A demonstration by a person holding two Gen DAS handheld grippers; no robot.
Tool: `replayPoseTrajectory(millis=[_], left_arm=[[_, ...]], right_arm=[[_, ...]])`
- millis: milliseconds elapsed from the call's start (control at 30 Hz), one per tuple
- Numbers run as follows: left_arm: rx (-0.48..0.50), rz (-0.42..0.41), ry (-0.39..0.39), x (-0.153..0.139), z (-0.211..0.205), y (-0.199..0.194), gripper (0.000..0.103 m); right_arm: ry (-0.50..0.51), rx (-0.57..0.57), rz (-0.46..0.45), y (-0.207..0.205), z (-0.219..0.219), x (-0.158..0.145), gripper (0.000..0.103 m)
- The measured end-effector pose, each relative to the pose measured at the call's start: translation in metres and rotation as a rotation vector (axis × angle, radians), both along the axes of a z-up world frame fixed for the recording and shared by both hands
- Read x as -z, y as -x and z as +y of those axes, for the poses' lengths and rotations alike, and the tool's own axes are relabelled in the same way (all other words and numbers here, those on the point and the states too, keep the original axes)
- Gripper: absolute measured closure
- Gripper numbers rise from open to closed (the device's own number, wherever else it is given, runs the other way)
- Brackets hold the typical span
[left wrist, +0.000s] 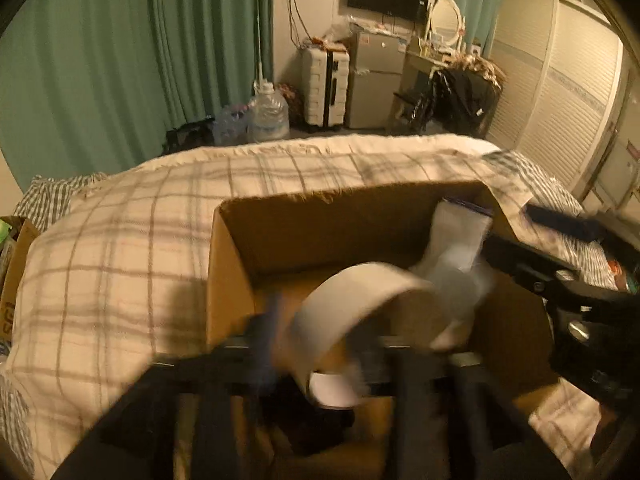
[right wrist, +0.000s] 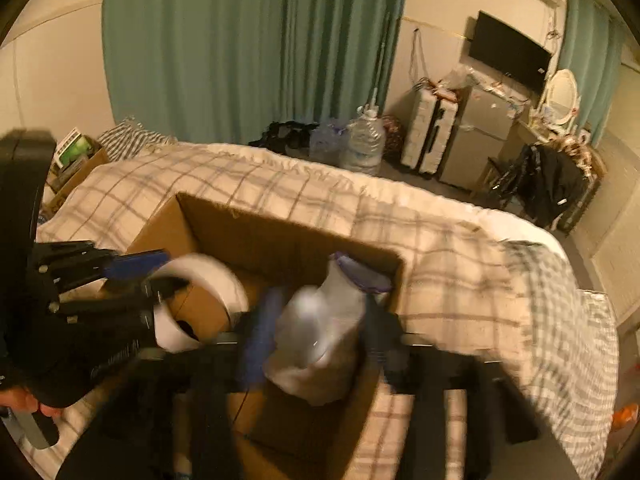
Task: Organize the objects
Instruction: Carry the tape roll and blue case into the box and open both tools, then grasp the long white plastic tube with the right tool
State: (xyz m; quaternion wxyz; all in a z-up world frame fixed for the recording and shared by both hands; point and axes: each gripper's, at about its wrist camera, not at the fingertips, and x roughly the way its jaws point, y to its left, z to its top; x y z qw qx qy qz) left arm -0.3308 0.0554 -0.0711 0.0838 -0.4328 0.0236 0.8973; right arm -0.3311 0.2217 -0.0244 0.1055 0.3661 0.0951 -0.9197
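An open cardboard box (left wrist: pixel 248 240) (right wrist: pixel 224 220) sits on the bed. My left gripper (left wrist: pixel 320 344) is shut on a white roll of tape (left wrist: pixel 360 300) and holds it over the box; the roll also shows in the right wrist view (right wrist: pixel 208 280). My right gripper (right wrist: pixel 316 328) is shut on a whitish plastic bag with a purple top (right wrist: pixel 320 328), held over the box's right side. The bag shows in the left wrist view (left wrist: pixel 456 248). Both views are motion blurred.
A plaid blanket (left wrist: pixel 120 248) covers the bed (right wrist: pixel 460 280). Another cardboard box with items (right wrist: pixel 76 160) stands at the bed's left. Water jugs (left wrist: pixel 268 112), a suitcase (left wrist: pixel 324 88), a small fridge (left wrist: pixel 376 80) and a chair with dark clothes (left wrist: pixel 460 100) stand beyond the bed.
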Motion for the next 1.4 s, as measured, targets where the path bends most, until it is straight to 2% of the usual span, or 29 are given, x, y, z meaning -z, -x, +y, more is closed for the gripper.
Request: replayPoseTrajectory(millis=[33,67,167,233,400,533,667,767,900,1000,1100,1200,1300,1400], left_arm=[[-0.021,-0.004,0.011,-0.005,-0.002,-0.006,0.026],[-0.026,0.003,0.010,-0.011,-0.003,-0.012,0.024],[-0.027,0.022,-0.004,-0.032,-0.009,-0.031,0.023],[-0.033,0.040,-0.017,-0.054,-0.015,-0.049,0.015],[-0.035,0.151,-0.037,-0.110,-0.029,-0.102,0.007],[-0.048,0.256,-0.035,-0.146,-0.041,-0.154,0.000],[-0.064,0.316,-0.035,-0.160,-0.054,-0.200,0.000],[-0.086,0.328,-0.032,-0.157,-0.063,-0.221,0.000],[-0.111,0.332,-0.050,-0.142,-0.068,-0.236,0.000],[-0.141,0.317,-0.060,-0.122,-0.070,-0.244,0.000],[-0.185,0.285,-0.063,-0.089,-0.071,-0.246,0.000],[-0.222,0.220,-0.035,-0.051,-0.068,-0.247,0.000],[-0.227,0.127,-0.037,-0.012,-0.065,-0.247,0.000],[-0.213,0.071,-0.029,0.014,-0.063,-0.245,0.000]], right_arm=[[0.011,0.006,0.018,-0.007,0.002,-0.007,0.039],[0.033,0.009,0.026,-0.013,0.005,-0.017,0.039],[0.080,0.018,0.038,-0.029,0.013,-0.043,0.038],[0.065,0.045,0.071,-0.048,0.015,-0.067,0.036],[0.020,0.065,0.136,-0.101,0.015,-0.116,0.035],[0.007,0.067,0.170,-0.143,0.014,-0.142,0.034],[0.006,0.051,0.191,-0.184,0.010,-0.149,0.032],[-0.003,0.041,0.182,-0.207,0.004,-0.140,0.032],[-0.038,0.042,0.144,-0.229,-0.007,-0.107,0.032],[-0.050,0.021,0.129,-0.239,-0.013,-0.083,0.032],[-0.046,-0.007,0.116,-0.240,-0.019,-0.055,0.031],[-0.037,-0.036,0.057,-0.232,-0.028,-0.013,0.030],[-0.041,-0.037,-0.054,-0.221,-0.035,0.042,0.030],[-0.063,-0.059,-0.170,-0.216,-0.042,0.084,0.030]])
